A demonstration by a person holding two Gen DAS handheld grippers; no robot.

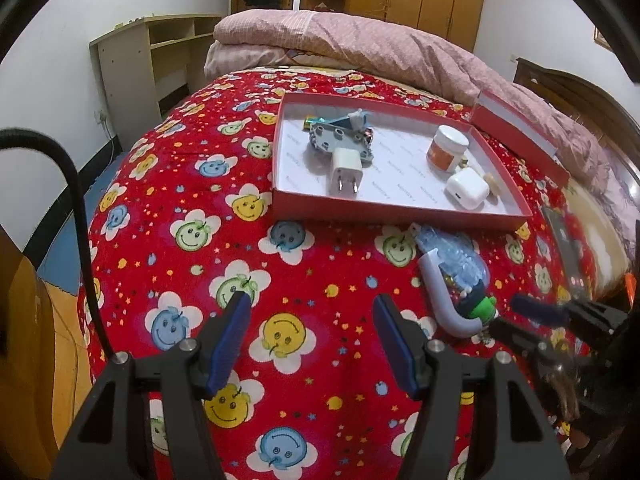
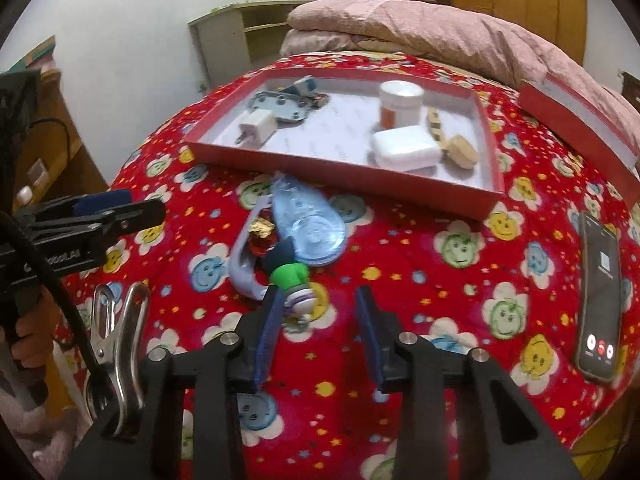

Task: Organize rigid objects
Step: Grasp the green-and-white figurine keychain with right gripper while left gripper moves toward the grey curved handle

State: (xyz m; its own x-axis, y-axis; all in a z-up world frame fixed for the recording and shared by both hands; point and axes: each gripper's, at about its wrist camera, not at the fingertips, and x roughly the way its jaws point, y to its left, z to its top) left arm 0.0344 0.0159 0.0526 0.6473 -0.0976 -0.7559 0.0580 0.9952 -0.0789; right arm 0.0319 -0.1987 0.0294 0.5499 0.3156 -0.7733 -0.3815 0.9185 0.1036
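The red box (image 1: 400, 210) lies open on the bed's red smiley-face bedspread (image 1: 280, 280). It holds a white plug adapter (image 1: 346, 168), a grey-blue plate (image 1: 340, 138) with small parts behind it, a white-lidded jar (image 1: 448, 148), a white charger block (image 1: 467, 189) and a small tan piece (image 2: 462, 152) by the box's right wall. The box lid (image 2: 580, 128) leans against the pink quilt (image 1: 380, 44) to the right.

On the bedspread just in front of the box sits a small cluster: a clear blue teardrop-shaped dispenser (image 2: 308, 224), a grey curved clip (image 2: 244, 268), a small gold piece (image 2: 261, 227) and a green-collared toy figure (image 2: 294, 284).

The right gripper (image 2: 316, 336) stands wide open and holds nothing; its left finger is right beside the toy figure, though contact cannot be told. The left gripper (image 1: 310, 344) is also wide open and empty, above bare bedspread to the left of the cluster.

A phone (image 2: 600, 292) with a lit screen lies face up at the right, well apart from the cluster. A metal spring clamp (image 2: 116, 344) shows at the lower left of the right wrist view.
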